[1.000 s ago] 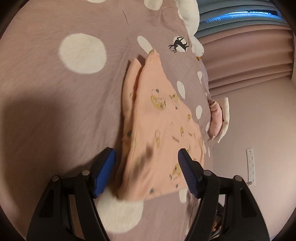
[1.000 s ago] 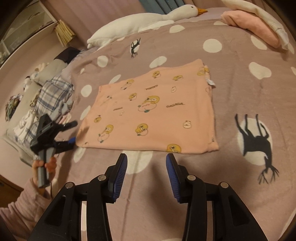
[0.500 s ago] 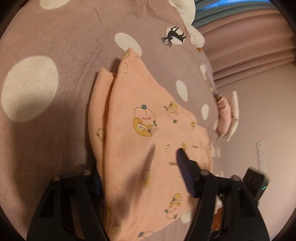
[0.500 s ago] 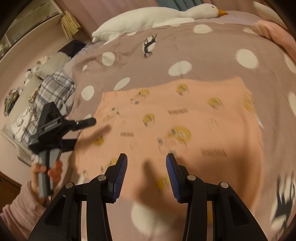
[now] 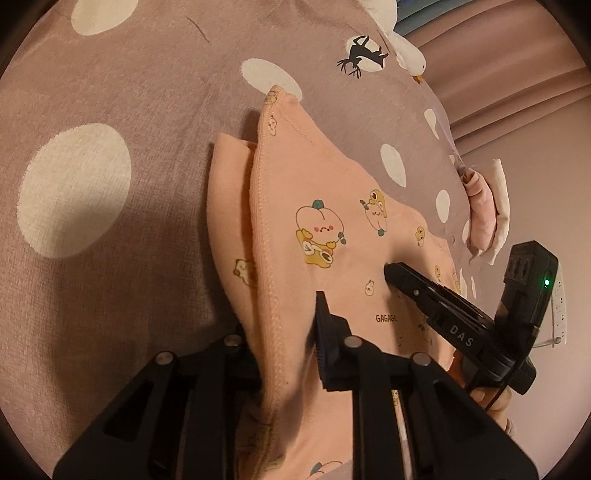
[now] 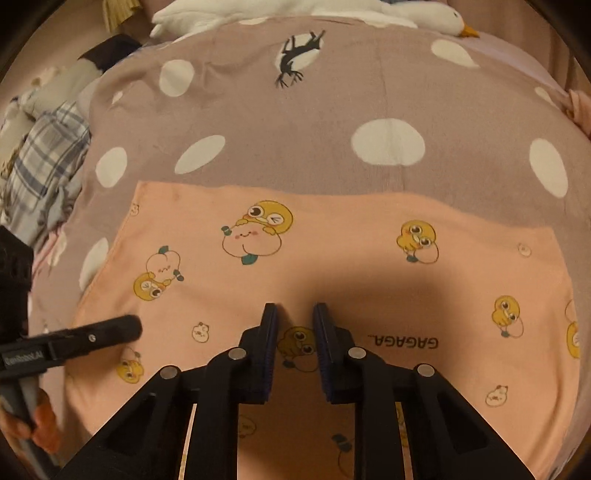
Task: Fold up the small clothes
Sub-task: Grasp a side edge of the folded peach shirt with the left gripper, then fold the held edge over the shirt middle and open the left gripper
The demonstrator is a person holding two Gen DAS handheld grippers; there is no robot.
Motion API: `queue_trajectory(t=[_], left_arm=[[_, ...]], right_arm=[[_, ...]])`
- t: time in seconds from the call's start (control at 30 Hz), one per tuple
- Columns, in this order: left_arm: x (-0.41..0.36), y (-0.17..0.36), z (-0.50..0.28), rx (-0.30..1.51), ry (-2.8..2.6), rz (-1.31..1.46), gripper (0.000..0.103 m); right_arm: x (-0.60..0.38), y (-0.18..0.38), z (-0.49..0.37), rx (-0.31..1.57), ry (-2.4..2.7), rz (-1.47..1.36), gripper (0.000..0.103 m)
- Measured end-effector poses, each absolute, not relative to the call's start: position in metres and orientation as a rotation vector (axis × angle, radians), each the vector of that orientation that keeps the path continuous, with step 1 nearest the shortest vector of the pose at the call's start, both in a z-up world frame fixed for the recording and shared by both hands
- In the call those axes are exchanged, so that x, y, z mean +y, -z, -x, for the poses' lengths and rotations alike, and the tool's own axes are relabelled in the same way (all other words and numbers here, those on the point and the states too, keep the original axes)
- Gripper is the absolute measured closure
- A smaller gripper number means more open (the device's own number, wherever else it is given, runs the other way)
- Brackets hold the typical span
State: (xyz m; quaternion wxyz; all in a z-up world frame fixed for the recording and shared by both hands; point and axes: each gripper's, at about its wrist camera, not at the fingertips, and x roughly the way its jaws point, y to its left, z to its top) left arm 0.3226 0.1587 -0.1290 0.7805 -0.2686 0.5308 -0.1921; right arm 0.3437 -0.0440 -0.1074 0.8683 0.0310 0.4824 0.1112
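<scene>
1. now closed in from standoff to contact: both tools, a second ago hovering short of the peach garment (image 6: 369, 266), at the cloth in the current frames.
2. left tool (image 5: 291, 325): narrowed from wide open and clamped on the garment's near side edge, layered hem running up between the fingers.
3. right tool (image 6: 294, 325): tips pressed down near the middle of the garment with a small ridge of cloth between them; fingers narrowed but a gap remaining, so firm pinch or mere contact cannot be told.
4. garment location: flat on the dotted bedspread (image 6: 332, 92), folded double along one side.
5. meaning for the task, as judgement: grasp phase under way; next fold not yet begun; lift or carry-over expected next.
6. left wrist view only: two stacked layers at the hem, and right tool (image 5: 436, 302) dug into the fabric.
7. right wrist view only: full spread of the garment, left tool (image 6: 92, 336) low at its left edge, goose plush (image 6: 295, 11) at the bed's far end.
</scene>
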Motion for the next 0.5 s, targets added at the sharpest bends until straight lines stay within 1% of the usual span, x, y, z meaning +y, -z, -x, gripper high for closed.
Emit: queue_trajectory(t=[0.1,0.3,0.4,0.5], left_arm=[[0.158,0.128,-0.323,1.152,0.415,0.587,0.083],[0.158,0.127,-0.323,1.157,0.415,0.588,0.083],[0.156,0.126,-0.324,1.16,0.409,0.579,0.083],[0.153,0.124,-0.324,1.166,0.392,0.571,0.083]], right_arm=[[-0.044,0.101,-0.332,1.017,-0.252,-0.056,0.081],[-0.041,0.092,-0.28,0.994,-0.324,-0.005,0.081],[-0.036,0.095,-0.267,1.005,-0.342,0.023,0.081],[-0.024,0.11,-0.249,1.027,-0.351,0.084,0.081]])
